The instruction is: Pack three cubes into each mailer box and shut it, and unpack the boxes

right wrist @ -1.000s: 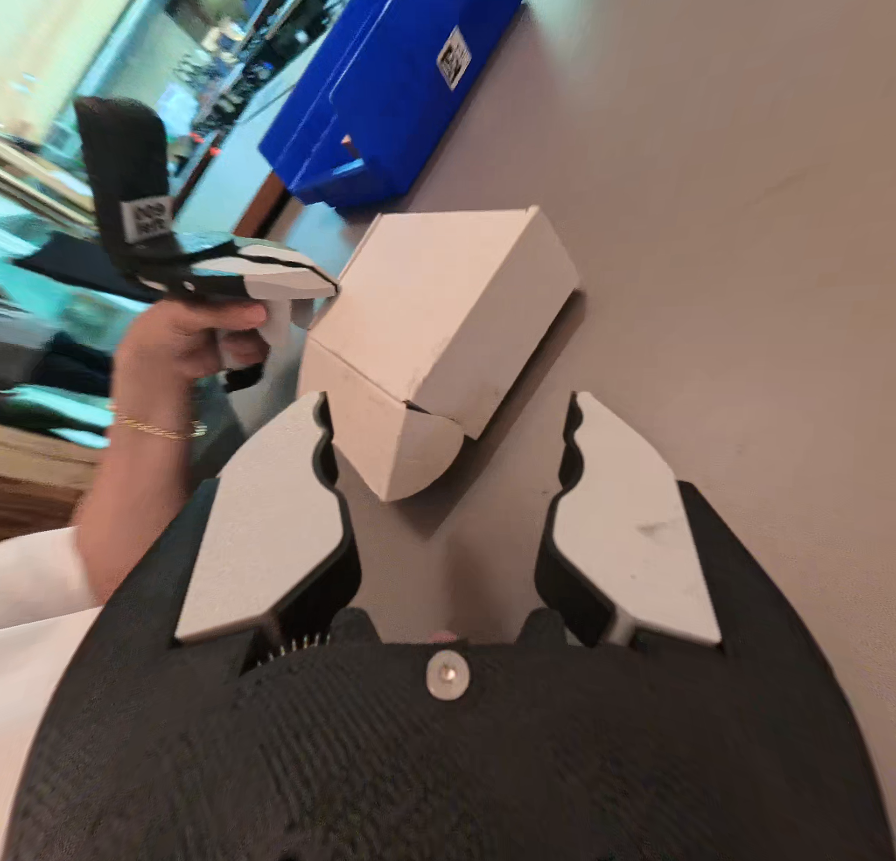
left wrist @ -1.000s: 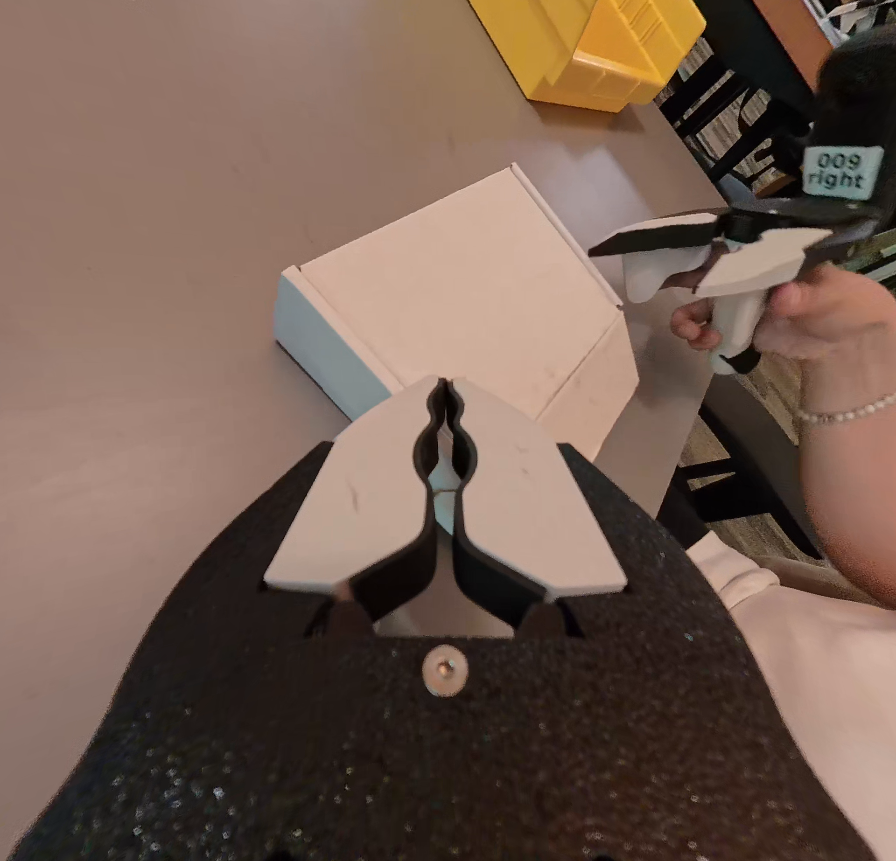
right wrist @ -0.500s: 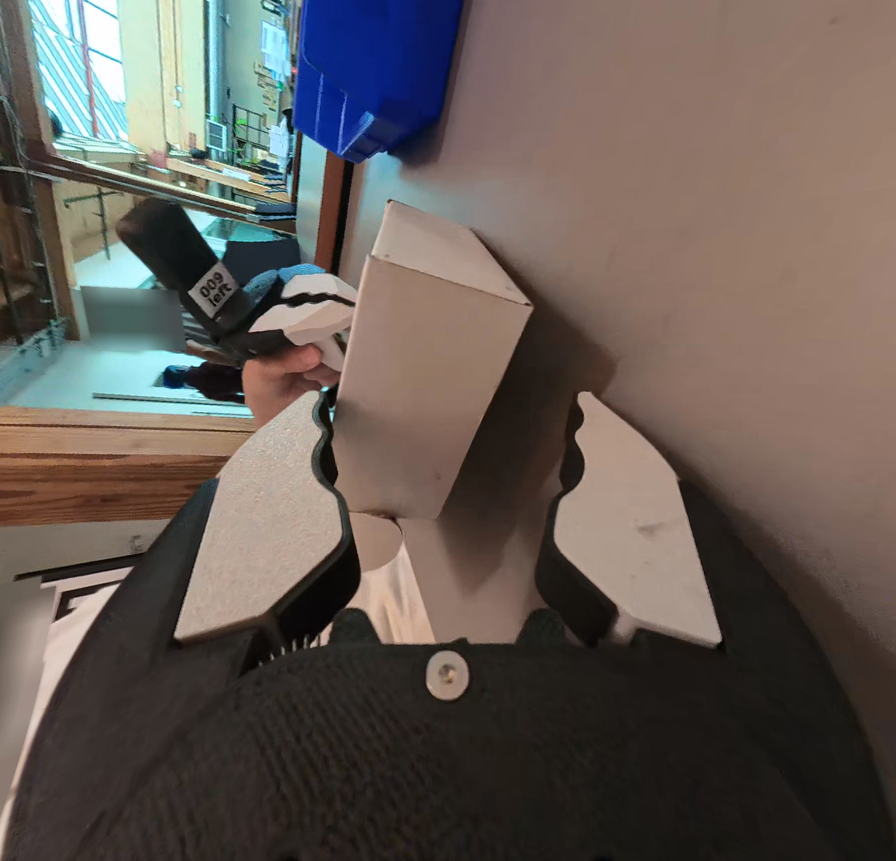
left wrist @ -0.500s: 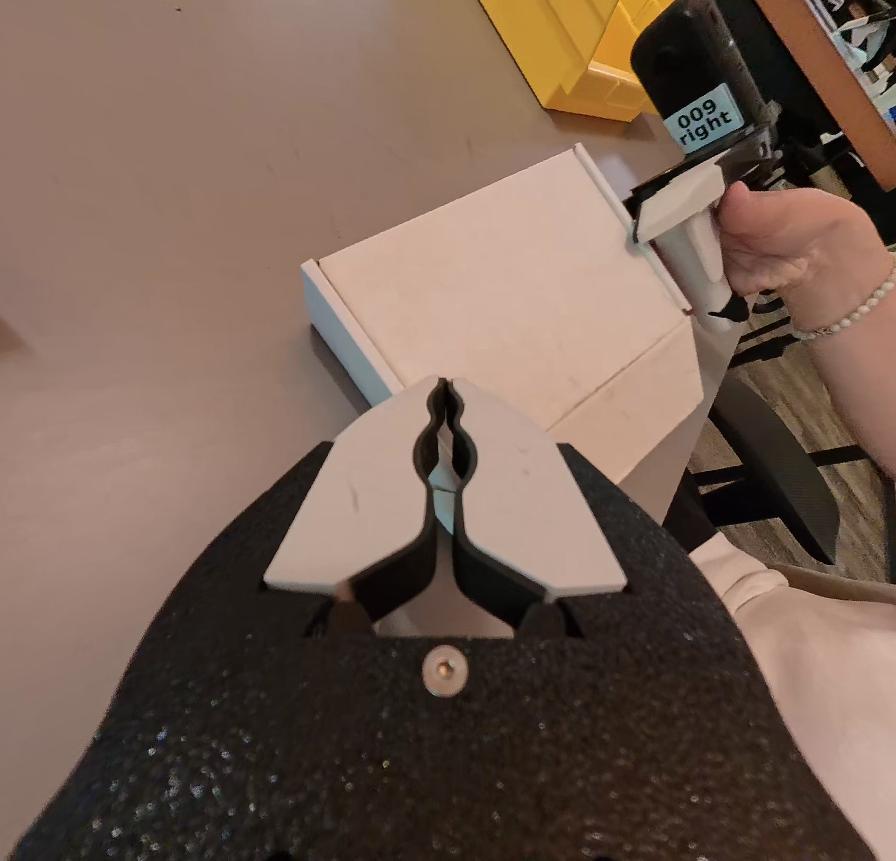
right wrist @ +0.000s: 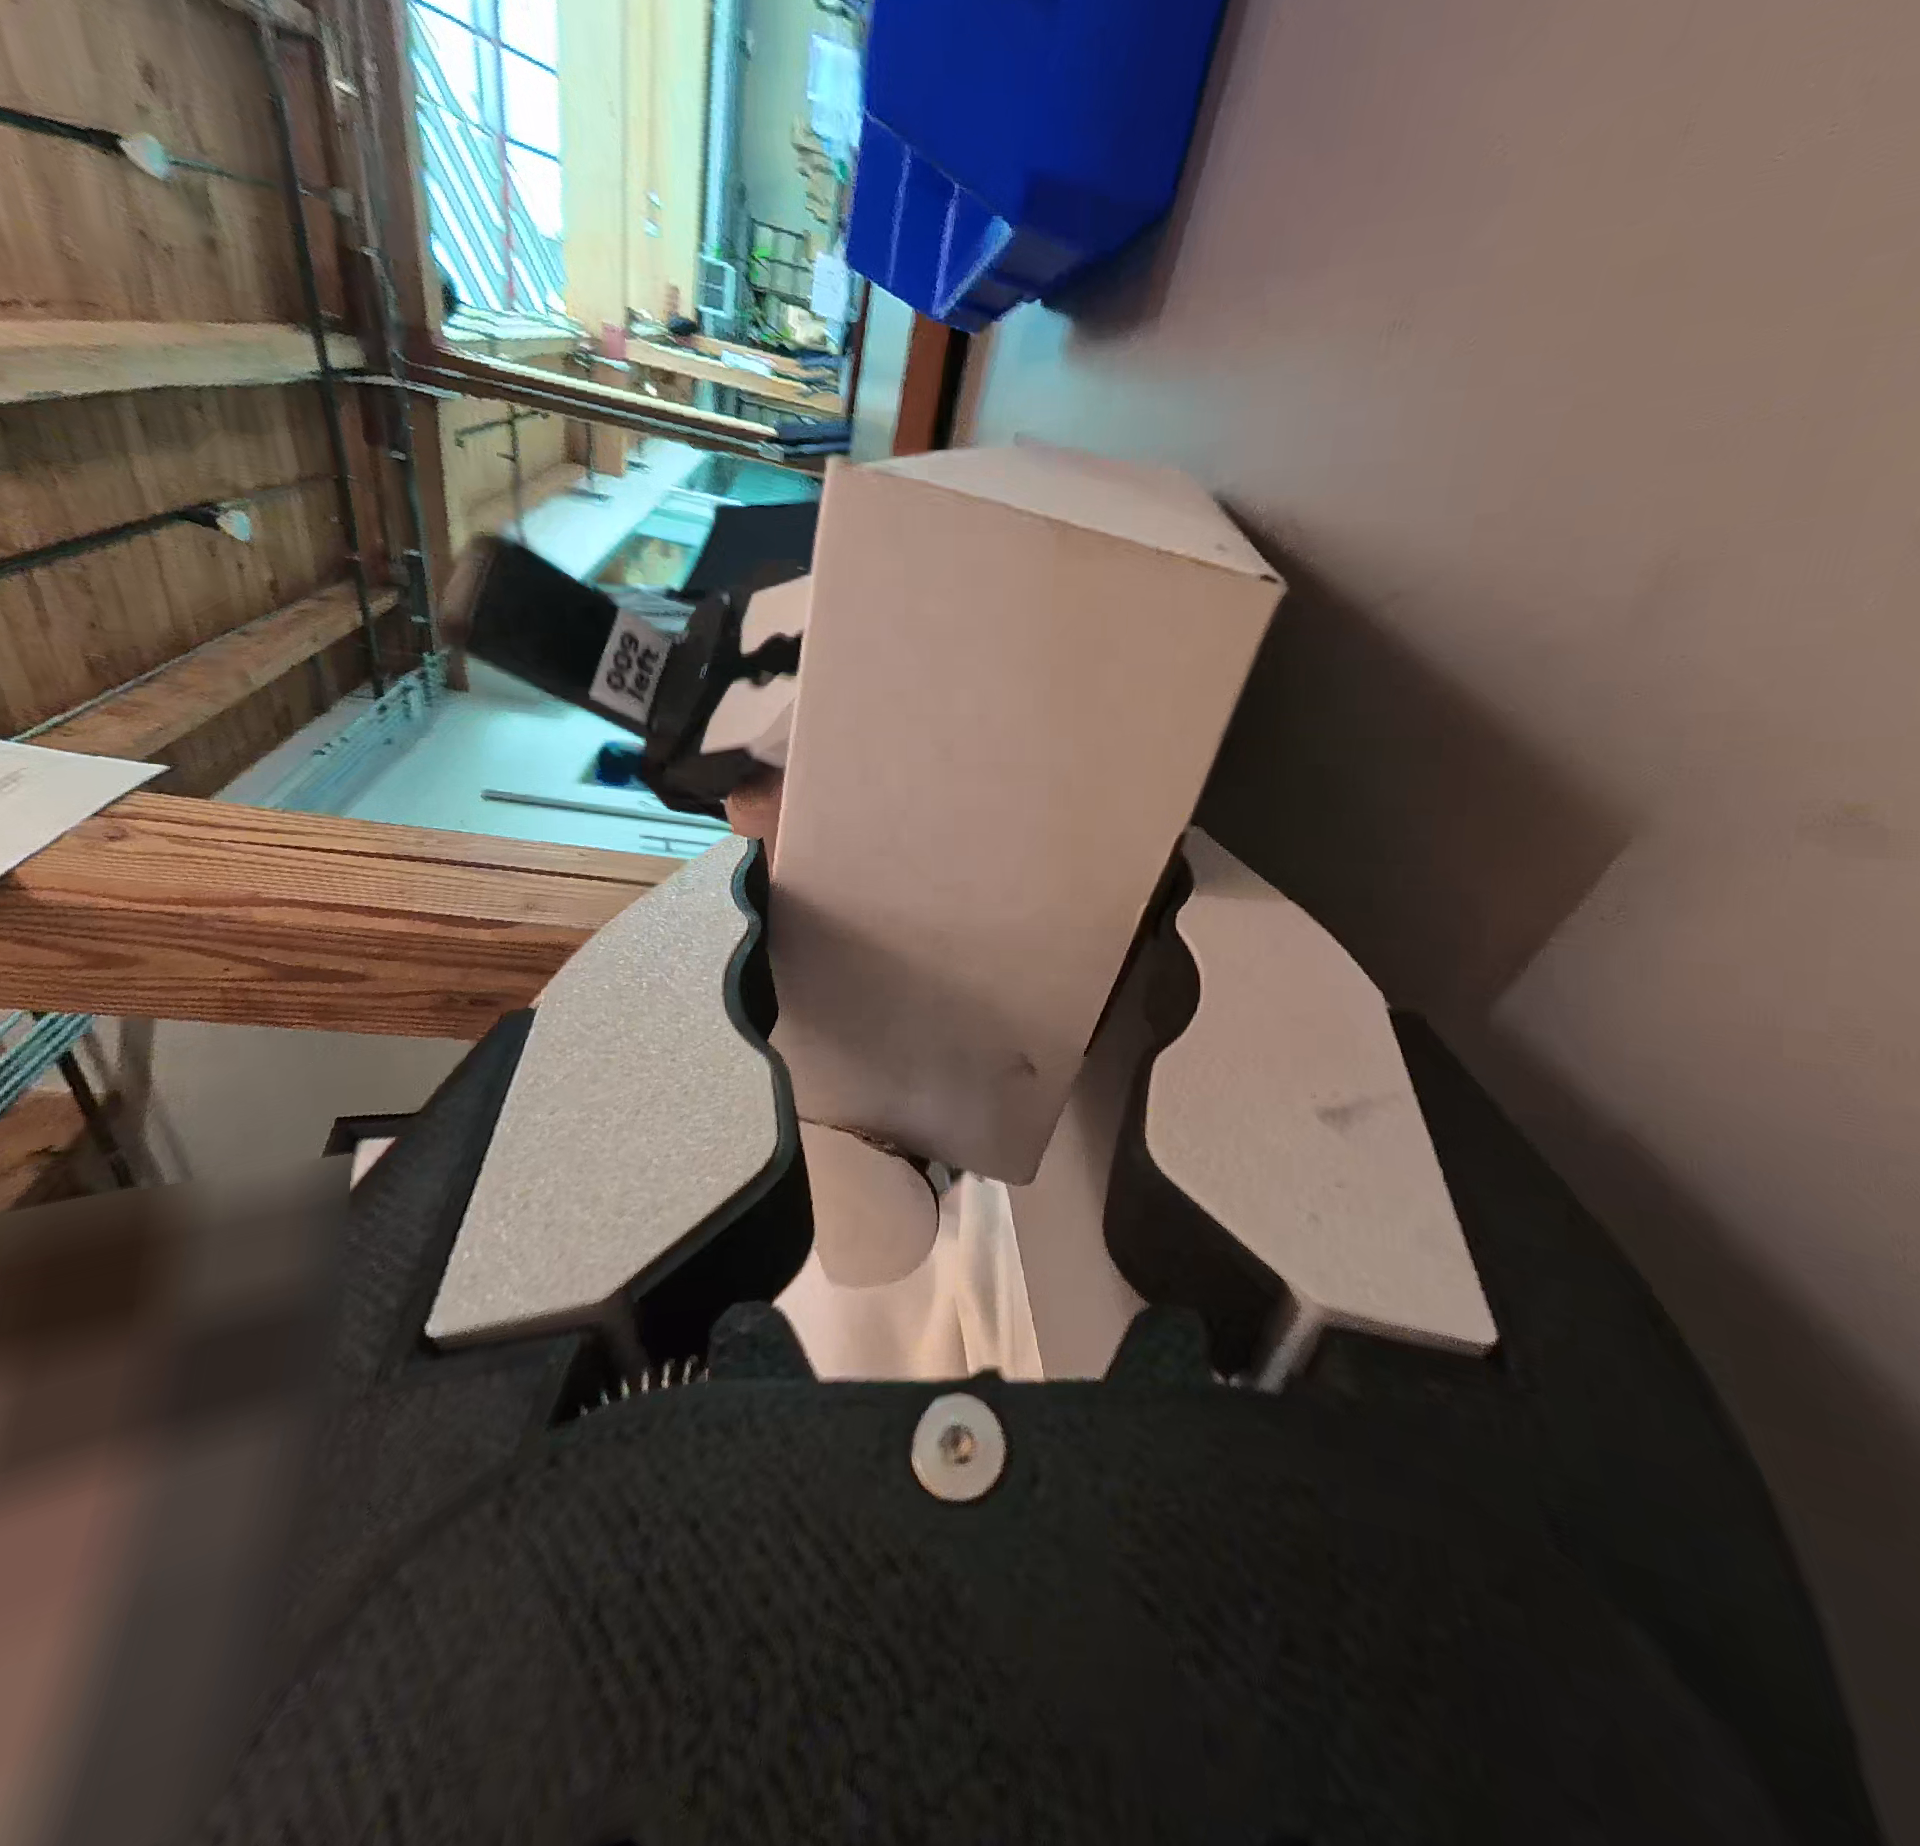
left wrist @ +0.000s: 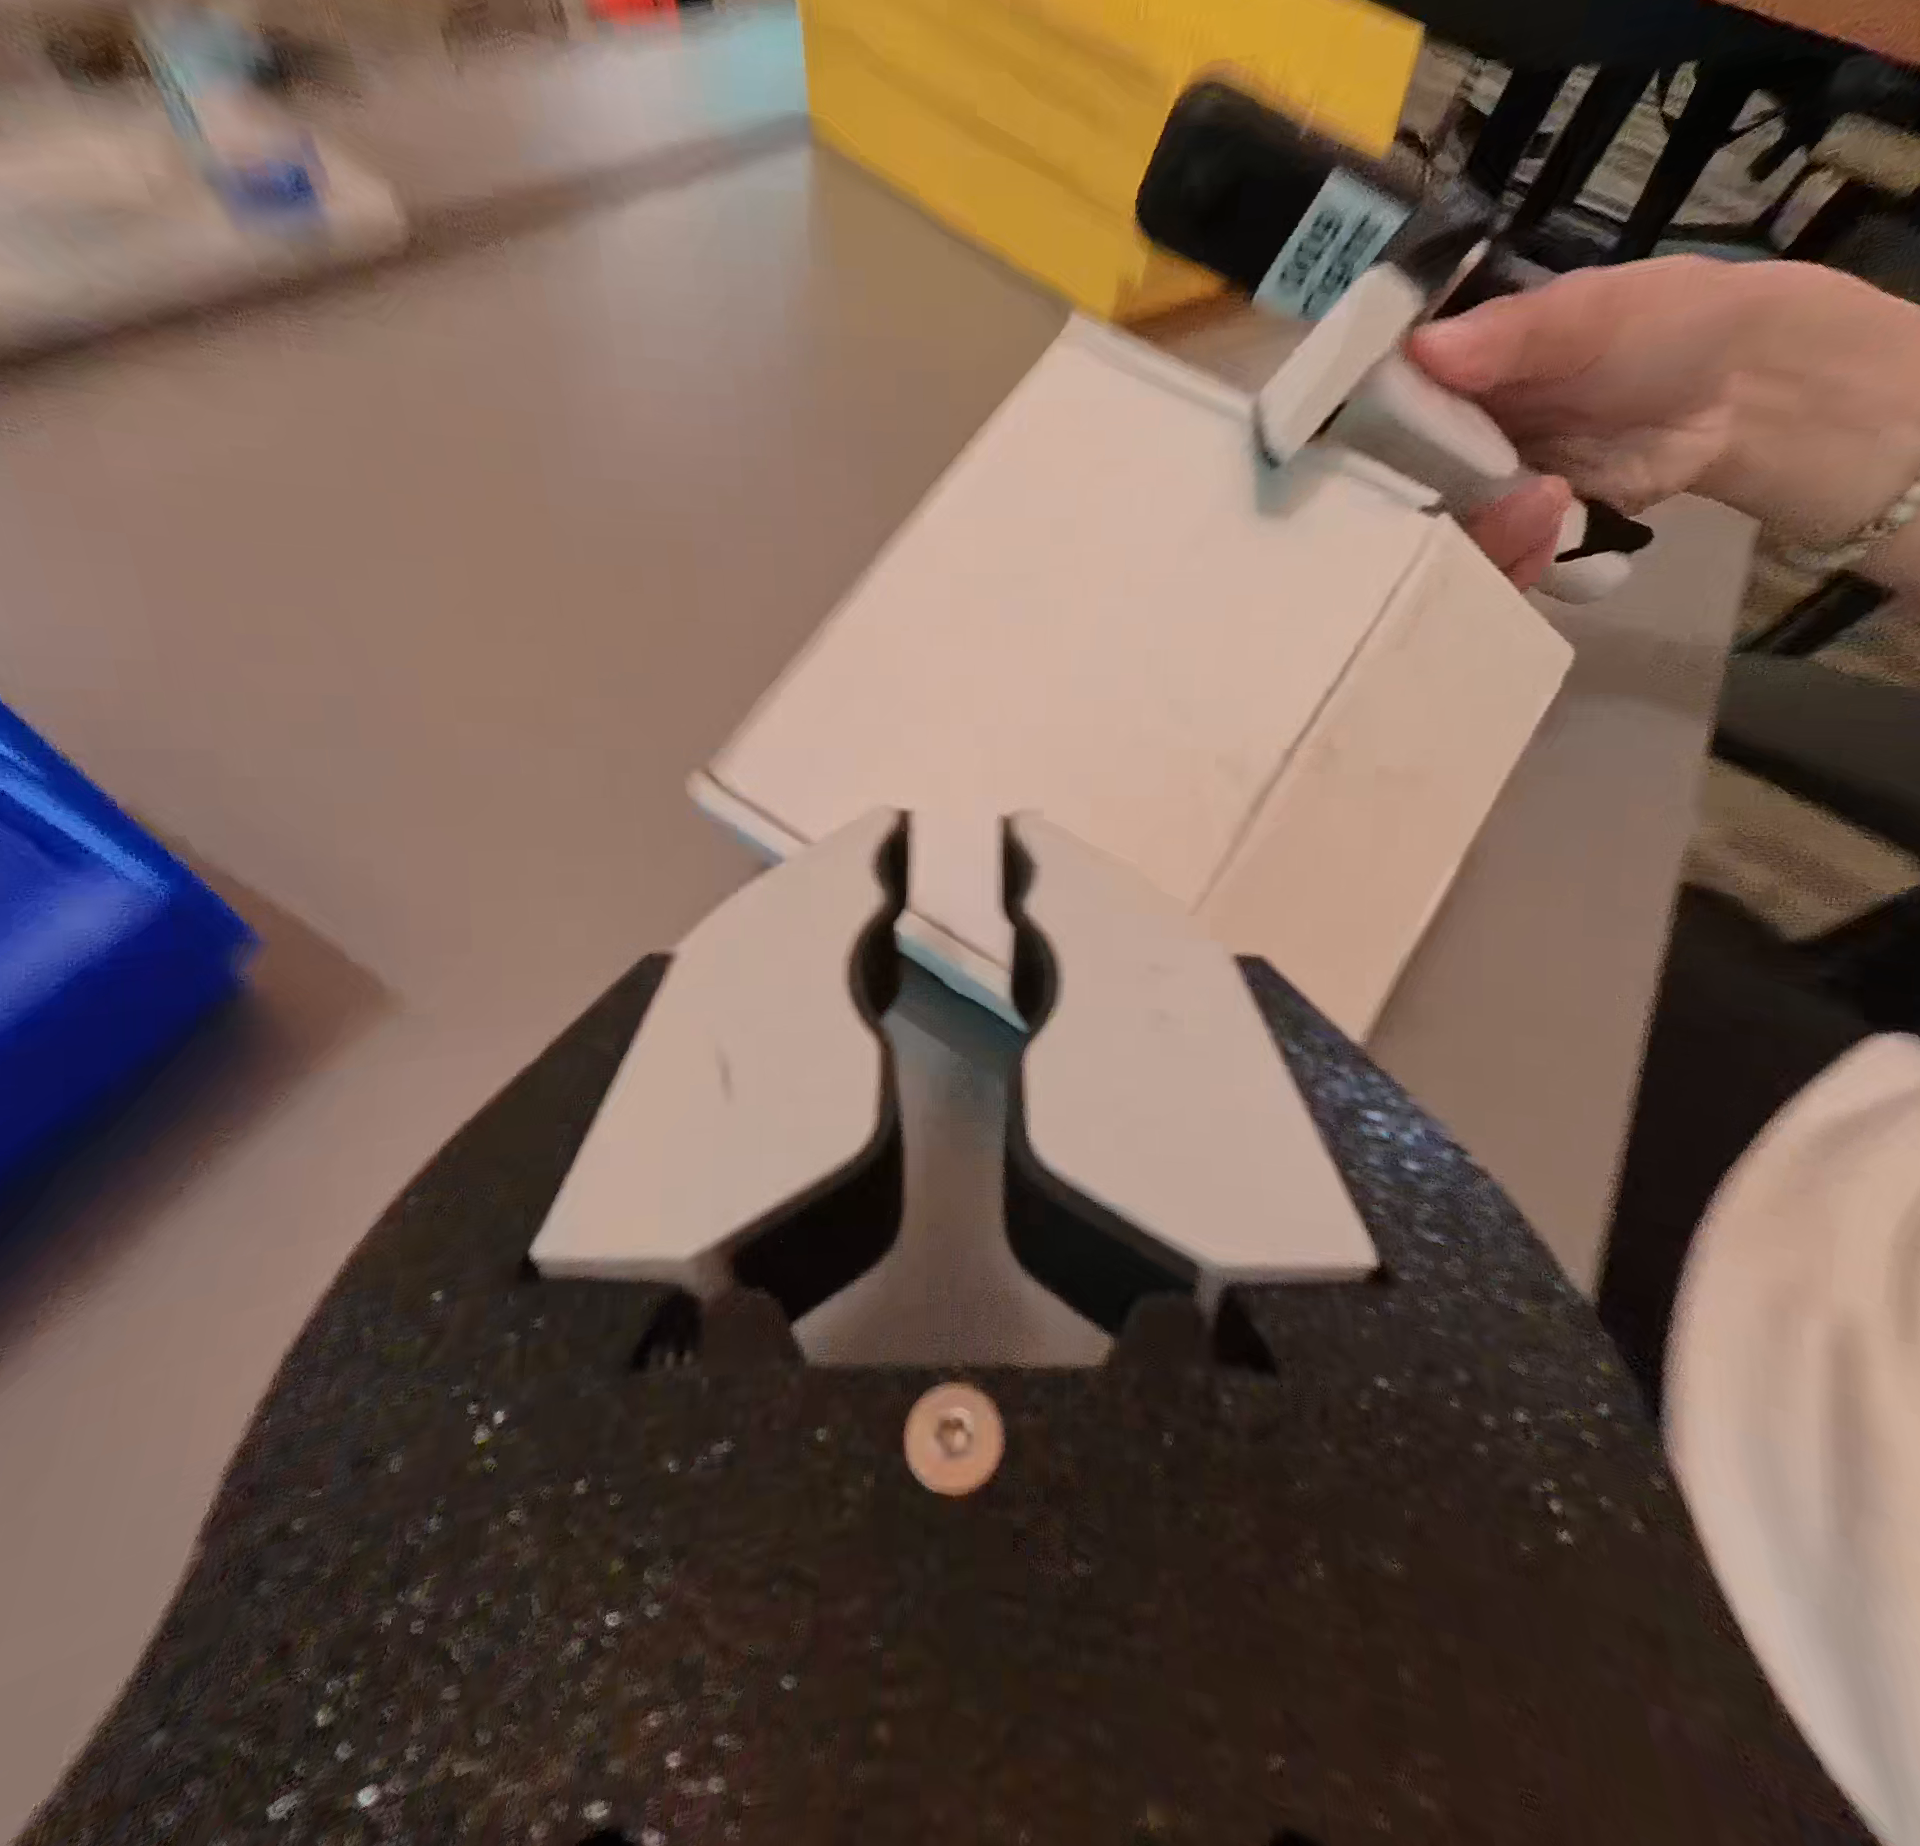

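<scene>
A shut white mailer box (left wrist: 1122, 633) lies on the grey-brown table (left wrist: 499, 508). My left gripper (left wrist: 954, 840) is slightly open, with the box's near corner showing in the gap between its tips. My right gripper (right wrist: 971, 861) is shut on the far end of the box (right wrist: 1018, 757), one finger on each face. In the left wrist view the right gripper (left wrist: 1288, 414) sits at the box's far right corner, held by a hand (left wrist: 1662, 394). The left gripper (right wrist: 758, 653) shows partly behind the box in the right wrist view. No cubes are visible.
A yellow bin (left wrist: 1039, 103) stands just behind the box. A blue bin (left wrist: 83, 944) sits at the left and also shows in the right wrist view (right wrist: 1039, 103). The table edge runs close to the box's right side, with dark chairs beyond it.
My right gripper has closed from wide open onto the box's end. My left gripper has gone from shut to slightly open and has swung so the blue bin comes into view.
</scene>
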`<action>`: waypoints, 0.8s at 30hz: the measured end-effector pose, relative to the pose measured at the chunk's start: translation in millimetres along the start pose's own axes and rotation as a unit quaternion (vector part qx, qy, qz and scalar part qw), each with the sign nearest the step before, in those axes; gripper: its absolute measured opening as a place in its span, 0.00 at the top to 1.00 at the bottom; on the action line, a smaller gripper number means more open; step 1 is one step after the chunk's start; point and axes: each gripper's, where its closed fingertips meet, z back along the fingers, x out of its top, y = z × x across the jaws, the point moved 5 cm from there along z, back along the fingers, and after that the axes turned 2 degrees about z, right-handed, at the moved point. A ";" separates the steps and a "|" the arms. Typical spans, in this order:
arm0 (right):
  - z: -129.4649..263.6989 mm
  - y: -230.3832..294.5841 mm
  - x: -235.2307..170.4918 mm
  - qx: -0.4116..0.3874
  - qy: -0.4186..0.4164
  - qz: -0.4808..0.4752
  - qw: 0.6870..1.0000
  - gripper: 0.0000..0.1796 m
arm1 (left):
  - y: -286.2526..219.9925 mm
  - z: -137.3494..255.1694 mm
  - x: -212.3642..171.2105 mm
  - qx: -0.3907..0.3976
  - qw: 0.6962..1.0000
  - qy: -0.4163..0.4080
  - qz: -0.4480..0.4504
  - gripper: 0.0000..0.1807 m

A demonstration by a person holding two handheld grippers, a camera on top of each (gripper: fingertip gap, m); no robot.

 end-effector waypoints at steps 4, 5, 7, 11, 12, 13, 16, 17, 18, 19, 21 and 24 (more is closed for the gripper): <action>12.9 -0.4 2.2 0.076 -0.020 -0.029 0.996 0.61 | -15.3 29.5 26.8 0.062 0.960 -0.121 -0.246 0.76; 16.2 -1.2 2.5 0.080 -0.026 -0.034 0.996 0.62 | -21.4 33.3 26.3 0.074 0.940 -0.138 -0.303 0.71; 21.6 -0.7 1.5 0.086 -0.028 -0.034 0.995 0.62 | -32.8 34.9 18.4 0.113 0.895 -0.155 -0.402 0.60; 25.7 8.8 0.1 0.124 -0.032 -0.037 0.991 0.61 | -49.4 20.3 -11.2 0.174 0.792 -0.083 -0.580 0.47; 25.6 11.8 0.8 0.135 -0.035 -0.040 0.989 0.61 | -51.7 17.1 -14.6 0.189 0.762 -0.077 -0.614 0.46; 24.9 14.8 0.6 0.144 -0.032 -0.040 0.988 0.61 | -54.7 14.7 -15.1 0.204 0.735 -0.084 -0.642 0.46; 18.5 21.7 -3.0 0.161 -0.016 -0.042 0.986 0.61 | -62.4 4.8 -12.9 0.210 0.691 -0.097 -0.685 0.42; 15.9 24.6 -4.6 0.170 -0.011 -0.043 0.985 0.61 | -64.4 1.2 -11.1 0.211 0.677 -0.100 -0.698 0.41; 13.8 28.1 -6.3 0.179 -0.006 -0.044 0.983 0.61 | -66.8 -1.8 -9.4 0.210 0.659 -0.106 -0.714 0.41; 11.9 31.5 -7.9 0.188 -0.002 -0.044 0.981 0.61 | -70.0 -4.6 -7.8 0.208 0.642 -0.112 -0.730 0.41; 8.5 36.0 -11.0 0.196 0.006 -0.044 0.980 0.61 | -76.6 -10.3 -5.2 0.201 0.614 -0.119 -0.754 0.44; 7.8 35.7 -12.4 0.192 0.006 -0.039 0.981 0.61 | -84.2 -16.4 -3.3 0.185 0.584 -0.120 -0.781 0.58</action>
